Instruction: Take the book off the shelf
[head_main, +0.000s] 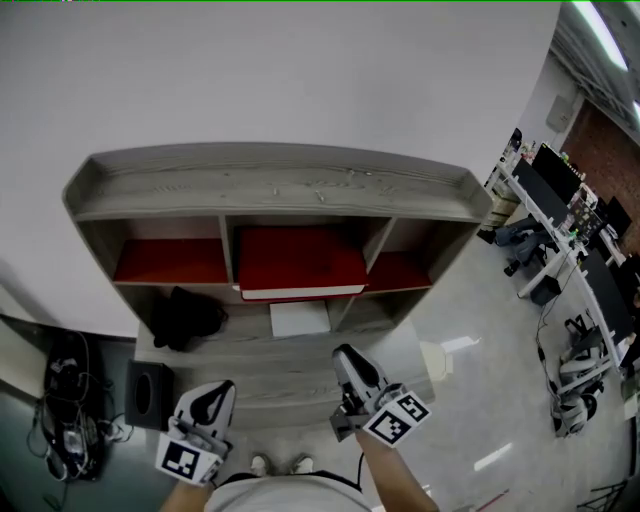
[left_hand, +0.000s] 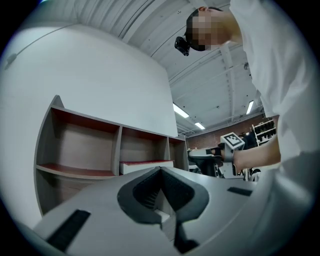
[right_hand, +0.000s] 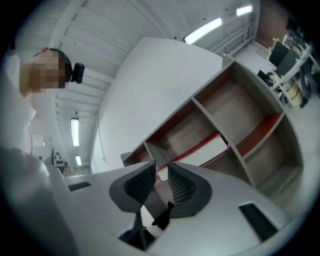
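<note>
A red-covered book (head_main: 300, 258) with white page edges lies flat in the middle compartment of the grey wooden shelf unit (head_main: 270, 185). Both grippers hang in front of the shelf, well short of the book. My left gripper (head_main: 212, 392) is low at the left with its jaws shut and nothing in them (left_hand: 160, 171). My right gripper (head_main: 347, 355) points at the shelf's middle, its jaws (right_hand: 161, 169) a narrow gap apart and empty. The book (right_hand: 202, 149) shows just beyond the right jaws, and the book (left_hand: 147, 165) also lies beyond the left ones.
A black bag (head_main: 186, 316) sits in the lower left compartment and a white sheet (head_main: 299, 318) lies under the book's board. A black box (head_main: 150, 392) and cables (head_main: 65, 405) are on the floor at left. Desks with monitors (head_main: 560, 200) stand at right.
</note>
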